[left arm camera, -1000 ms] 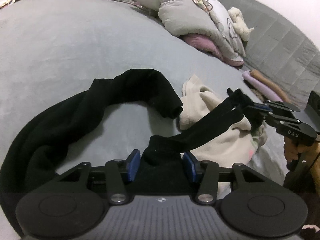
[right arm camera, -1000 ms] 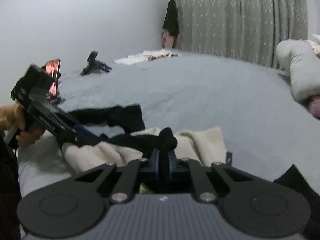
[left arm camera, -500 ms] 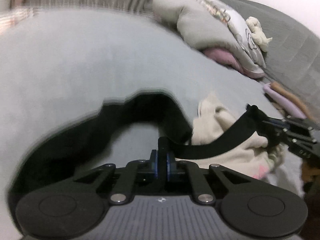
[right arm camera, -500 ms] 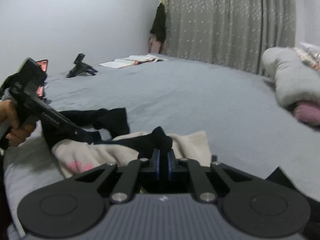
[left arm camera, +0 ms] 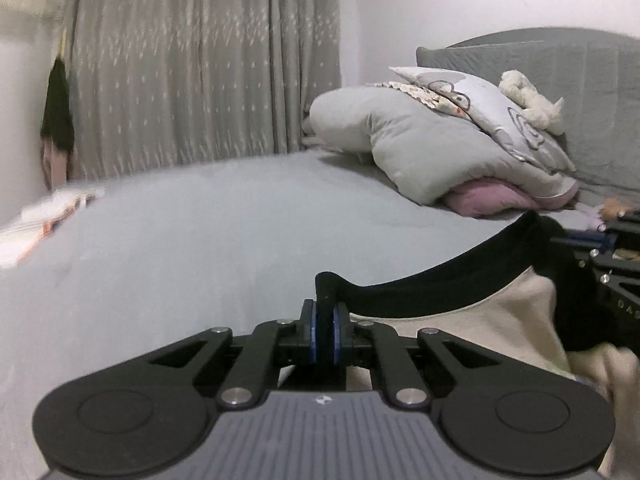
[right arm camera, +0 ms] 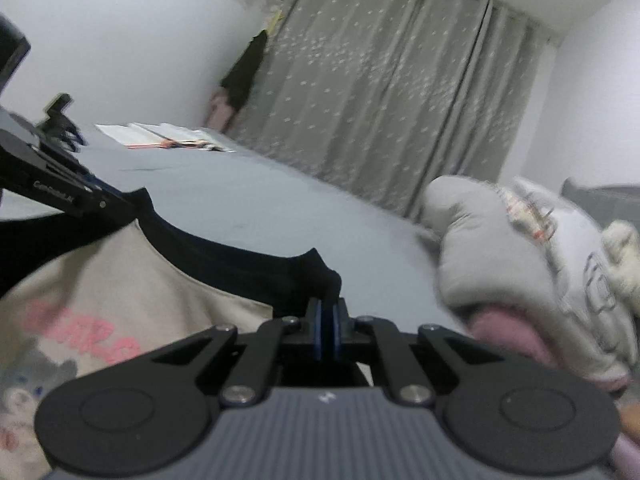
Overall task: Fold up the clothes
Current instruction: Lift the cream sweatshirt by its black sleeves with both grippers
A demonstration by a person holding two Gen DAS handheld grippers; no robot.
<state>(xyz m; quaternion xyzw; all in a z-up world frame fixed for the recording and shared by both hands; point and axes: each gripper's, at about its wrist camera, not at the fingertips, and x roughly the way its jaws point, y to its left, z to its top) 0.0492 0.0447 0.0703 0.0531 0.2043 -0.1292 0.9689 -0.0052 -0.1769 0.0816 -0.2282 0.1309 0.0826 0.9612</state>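
Fabric is pinched in both my tools: the left gripper and right gripper, fingers closed tight, each clamp an end of the black garment, strung between them at lower right. Beneath it hangs the cream garment, above the grey bed; I see no finished fold, so I judge folding remains.

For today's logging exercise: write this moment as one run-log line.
stage: lifting | left gripper: shut on black collar | right gripper: shut on black collar | cream shirt: hanging between them above grey bed
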